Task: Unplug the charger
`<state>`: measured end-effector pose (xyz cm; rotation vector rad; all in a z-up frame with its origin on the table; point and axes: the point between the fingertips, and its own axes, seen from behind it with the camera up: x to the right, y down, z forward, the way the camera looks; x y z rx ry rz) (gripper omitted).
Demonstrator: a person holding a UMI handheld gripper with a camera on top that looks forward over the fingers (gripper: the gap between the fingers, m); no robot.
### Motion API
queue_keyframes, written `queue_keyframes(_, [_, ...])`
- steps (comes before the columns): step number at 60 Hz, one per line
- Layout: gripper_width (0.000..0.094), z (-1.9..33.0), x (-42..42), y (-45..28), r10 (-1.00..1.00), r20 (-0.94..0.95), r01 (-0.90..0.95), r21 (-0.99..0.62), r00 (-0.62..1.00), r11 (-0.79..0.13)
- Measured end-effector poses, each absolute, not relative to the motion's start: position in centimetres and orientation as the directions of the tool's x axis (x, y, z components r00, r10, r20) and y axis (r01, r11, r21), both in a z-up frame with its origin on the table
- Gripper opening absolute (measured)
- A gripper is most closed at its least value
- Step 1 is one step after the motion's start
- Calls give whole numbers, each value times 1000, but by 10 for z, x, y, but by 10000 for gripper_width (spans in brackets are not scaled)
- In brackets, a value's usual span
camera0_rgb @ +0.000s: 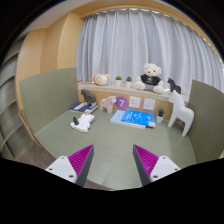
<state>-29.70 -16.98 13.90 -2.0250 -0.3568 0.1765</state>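
Note:
My gripper [112, 162] is open and empty, its two fingers with magenta pads [80, 160] spread wide above a grey-green table top [110, 145]. I see no charger, plug or socket that I can make out. Far beyond the fingers, small things lie on the table: a white soft toy [83, 123], a dark flat object [82, 106] and a blue box or book [131, 119].
A teddy bear [150, 77] sits on a shelf by the curtained window, with small pots and cards beside it. A white animal figure [181, 110] stands at the right. Grey-green panels close in both sides.

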Motion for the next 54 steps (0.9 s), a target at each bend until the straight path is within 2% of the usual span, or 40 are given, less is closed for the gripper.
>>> queue_keyframes(9, [777, 103, -336, -175, 344, 21, 192, -862, 939, -470])
queue_keyframes(19, [777, 55, -427, -154, 362, -21, 178, -842, 932, -509])
queue_keyframes(35, [771, 15, -556, -53, 316, -42, 142, -832, 948, -537])
queue_keyframes(43, [705, 11, -592, 5, 254, -41, 101, -849, 966, -519])
queue_keyframes(54, [558, -7, -612, 52, 171, -34, 60, -855, 985, -516])
